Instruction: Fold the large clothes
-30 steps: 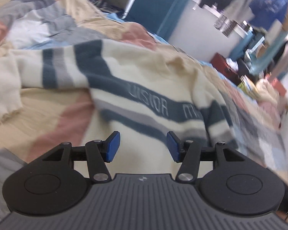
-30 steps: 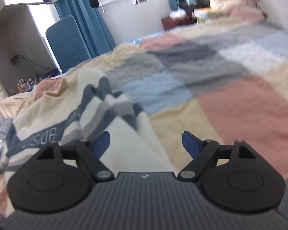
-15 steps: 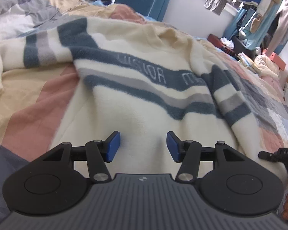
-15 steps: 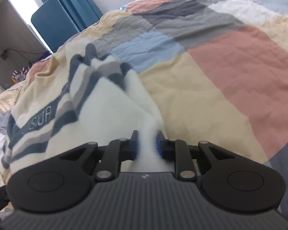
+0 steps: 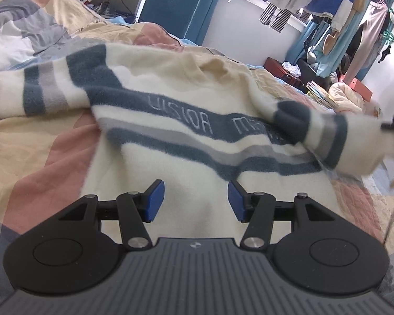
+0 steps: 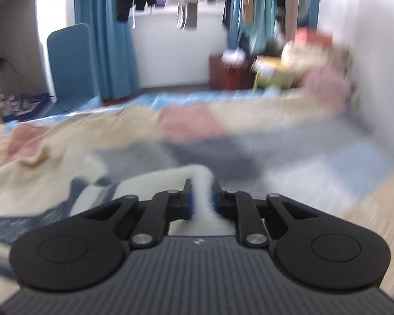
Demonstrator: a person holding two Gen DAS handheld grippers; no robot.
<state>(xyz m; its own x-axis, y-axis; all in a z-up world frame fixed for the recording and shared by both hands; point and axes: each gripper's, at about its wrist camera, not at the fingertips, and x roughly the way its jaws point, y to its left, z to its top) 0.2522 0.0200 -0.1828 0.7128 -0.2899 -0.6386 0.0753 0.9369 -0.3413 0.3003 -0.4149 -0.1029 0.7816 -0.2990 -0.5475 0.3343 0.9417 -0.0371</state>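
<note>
Fuzzy sweater (image 5: pixel 186 157) sleeve (image 6: pixel 201 197) pinched in right tongs (image 6: pixel 201 199) may slip from that thin grip; left tongs (image 5: pixel 195 200) hover released

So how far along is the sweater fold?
Barely begun. The sweater lies spread face up on the bed. In hand: the right gripper has just clamped one sleeve and lifts it. The left gripper hangs open. Other sleeve and body remain.

Cream sweater (image 5: pixel 186 141) with blue-grey stripes, flat on patchwork bedspread (image 5: pixel 34 157), one sleeve (image 5: pixel 325 139) lifted.
</note>
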